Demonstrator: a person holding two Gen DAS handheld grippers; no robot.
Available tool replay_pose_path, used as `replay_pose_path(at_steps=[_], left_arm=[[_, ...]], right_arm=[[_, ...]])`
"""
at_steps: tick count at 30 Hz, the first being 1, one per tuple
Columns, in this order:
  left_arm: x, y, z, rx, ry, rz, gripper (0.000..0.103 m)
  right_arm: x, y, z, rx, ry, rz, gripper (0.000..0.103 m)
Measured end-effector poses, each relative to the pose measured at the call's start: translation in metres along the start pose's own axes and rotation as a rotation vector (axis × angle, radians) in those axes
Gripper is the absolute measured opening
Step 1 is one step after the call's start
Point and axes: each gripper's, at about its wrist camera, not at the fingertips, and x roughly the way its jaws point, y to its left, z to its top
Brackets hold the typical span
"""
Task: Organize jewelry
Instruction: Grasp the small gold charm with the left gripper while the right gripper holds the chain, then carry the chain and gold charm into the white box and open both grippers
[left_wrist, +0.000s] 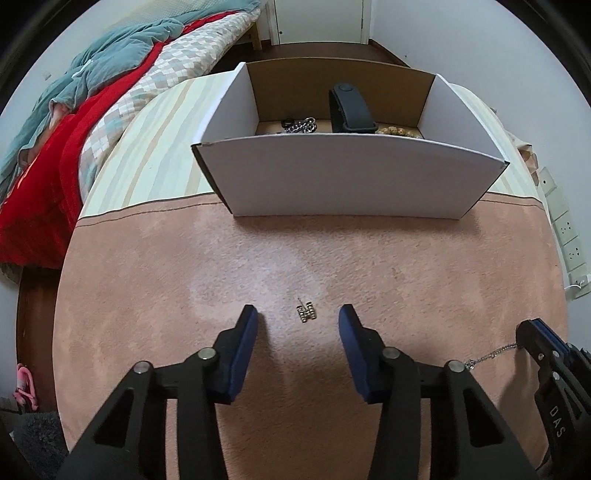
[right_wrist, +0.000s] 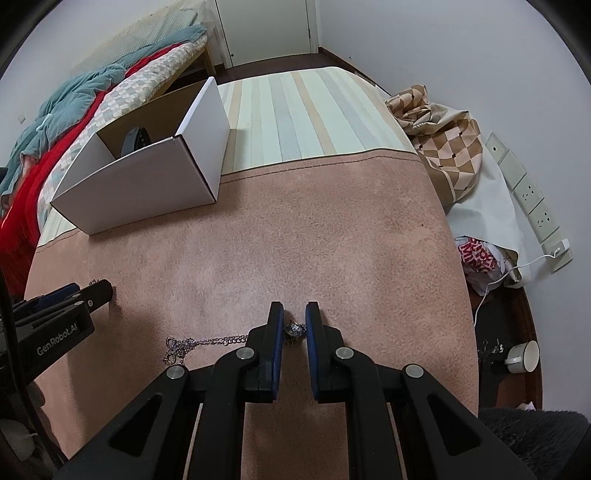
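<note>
We judge ourselves partway: the white box (left_wrist: 351, 177) already holds a dark band (left_wrist: 349, 110) and chain pieces, while our left hand-held gripper (left_wrist: 298, 319) stands spread around a small earring (left_wrist: 306, 313) on the pink blanket (left_wrist: 406, 266), and our right hand-held gripper (right_wrist: 294, 314) narrows on the silver necklace (right_wrist: 207, 341).

place: home bedroom | evidence: bed (left_wrist: 110, 110) (rumpled quilts), door (right_wrist: 266, 26)

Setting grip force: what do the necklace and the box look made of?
Necklace: fine silvery metal links, shiny, with a faceted glinting pendant between the right tool's pads. Box: thin cardboard, matte white outside, brown inside, folded corners showing.
</note>
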Motion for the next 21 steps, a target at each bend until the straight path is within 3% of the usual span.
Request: replay_pose_path(at_steps=[4, 9, 17, 21], left_arm=[[0.0, -0.003, 0.001, 0.003, -0.004, -0.012, 0.028], [0.0, -0.005, 0.003, 0.002, -0.008, -0.035, 0.006], [-0.007, -0.009, -0.001, 0.025, -0.011, -0.045, 0.006], [-0.024, -0.009, -0.001, 0.045, -0.037, -0.05, 0.006]], right_arm=[[0.0, 0.0, 0.0, 0.004, 0.0, 0.003, 0.012], [-0.001, 0.0, -0.001, 0.005, 0.0, 0.004, 0.012], [-0.009, -0.002, 0.001, 0.029, -0.01, 0.03, 0.012], [-0.029, 0.002, 0.008, 0.033, -0.052, 0.083, 0.012]])
